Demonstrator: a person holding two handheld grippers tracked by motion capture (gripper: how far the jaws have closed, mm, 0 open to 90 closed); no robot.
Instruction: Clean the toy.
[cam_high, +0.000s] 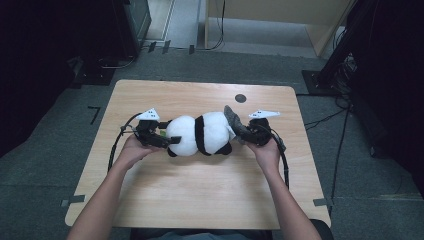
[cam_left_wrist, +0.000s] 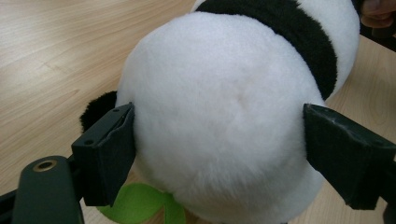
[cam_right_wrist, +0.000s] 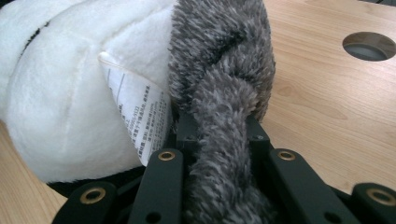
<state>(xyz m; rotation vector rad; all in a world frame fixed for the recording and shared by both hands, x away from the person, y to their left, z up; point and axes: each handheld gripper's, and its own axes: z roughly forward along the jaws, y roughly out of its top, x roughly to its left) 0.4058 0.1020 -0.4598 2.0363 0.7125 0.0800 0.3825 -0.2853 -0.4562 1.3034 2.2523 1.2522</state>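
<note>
Two grippers on a toy panda (cam_high: 200, 134)

Right gripper (cam_right_wrist: 219, 140) pinches its grey tail (cam_right_wrist: 224, 93) (paper tag (cam_right_wrist: 137, 116) beside); left gripper (cam_left_wrist: 219, 149) stands wide around the white head, leaf (cam_left_wrist: 135, 205) beneath.

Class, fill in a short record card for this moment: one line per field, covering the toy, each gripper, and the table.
Toy: panda plush, white with a black band, lying on its side
Grey part: grey furry piece at the toy's right end
Label: white printed tag beside the grey piece
Left gripper: jaws spread either side of the white rounded end, right jaw apart from the fur
Right gripper: shut on the grey furry piece
Green bit: green leaf shape under the toy
Table: light wood, round hole near far edge
</note>
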